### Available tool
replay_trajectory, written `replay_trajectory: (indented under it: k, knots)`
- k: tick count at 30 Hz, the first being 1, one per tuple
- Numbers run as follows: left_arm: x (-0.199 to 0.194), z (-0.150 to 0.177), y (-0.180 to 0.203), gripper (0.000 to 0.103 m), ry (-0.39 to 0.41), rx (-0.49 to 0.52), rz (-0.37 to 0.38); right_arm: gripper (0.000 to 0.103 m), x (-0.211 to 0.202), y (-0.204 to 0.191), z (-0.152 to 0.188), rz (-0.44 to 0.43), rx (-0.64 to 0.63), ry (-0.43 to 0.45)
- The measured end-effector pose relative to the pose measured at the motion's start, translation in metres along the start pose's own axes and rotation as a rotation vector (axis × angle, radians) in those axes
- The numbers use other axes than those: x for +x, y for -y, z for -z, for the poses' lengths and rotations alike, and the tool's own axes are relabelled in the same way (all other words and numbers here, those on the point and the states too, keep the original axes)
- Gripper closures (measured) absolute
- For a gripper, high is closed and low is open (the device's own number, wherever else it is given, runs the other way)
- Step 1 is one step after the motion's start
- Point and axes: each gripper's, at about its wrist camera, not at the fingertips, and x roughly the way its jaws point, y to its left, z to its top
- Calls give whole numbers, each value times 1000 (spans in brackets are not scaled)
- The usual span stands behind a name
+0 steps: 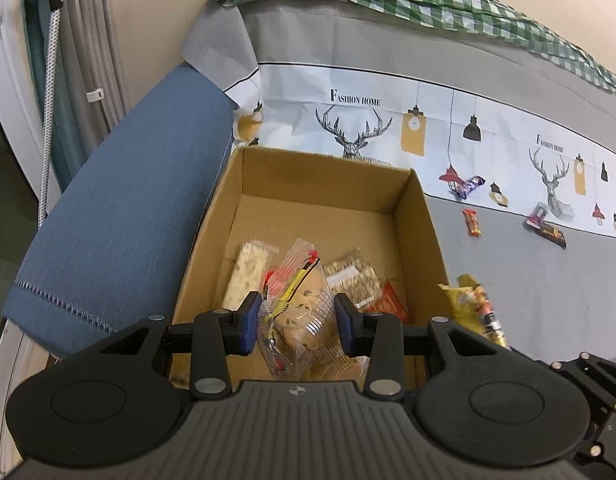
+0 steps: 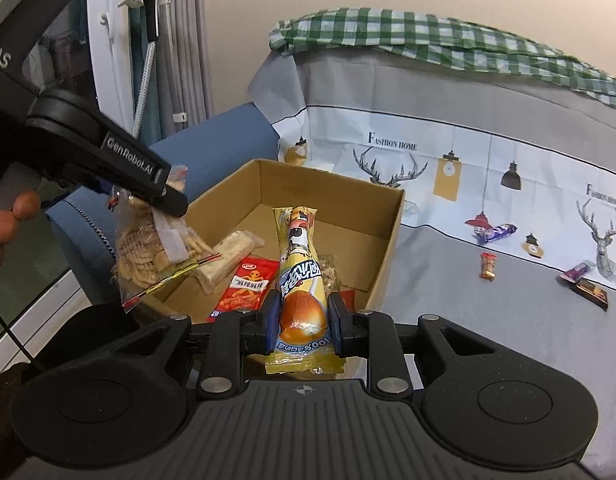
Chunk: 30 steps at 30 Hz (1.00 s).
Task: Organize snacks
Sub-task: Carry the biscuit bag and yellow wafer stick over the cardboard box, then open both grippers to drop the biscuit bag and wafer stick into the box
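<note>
A brown cardboard box (image 1: 420, 240) (image 2: 388, 240) stands on the grey sofa cover and holds several snack packs. My left gripper (image 1: 299, 322) is shut on a clear cookie packet (image 1: 295, 320) above the box's near edge; the packet also shows in the right wrist view (image 2: 151, 248), hanging from the left gripper (image 2: 163, 196). My right gripper (image 2: 302, 318) is shut on a yellow sausage pack (image 2: 299, 276) over the box's near right side; that pack shows beside the box in the left wrist view (image 1: 474, 308).
Loose snacks lie on the cover to the right: a purple-blue bar (image 1: 470, 186) (image 2: 496, 233), a small red pack (image 1: 472, 223) (image 2: 488, 266), a dark bar (image 1: 552, 234) (image 2: 592, 293). A blue armrest (image 1: 119, 208) borders the box on the left.
</note>
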Motion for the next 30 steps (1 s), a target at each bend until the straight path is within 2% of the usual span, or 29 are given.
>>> replay_trajectory:
  k: [5,12,30]
  knots:
    - [18,-15,-7,60,4,5,-19,77,31,-4,-19,-8,-12,-1]
    - [57,-24,-20,60,-49,5,-41,77,72,-7,-38,-12,-26,-23]
    - [144,-35,-25,60,-167,5,-59,77,151,2,-38,-8,8,-138]
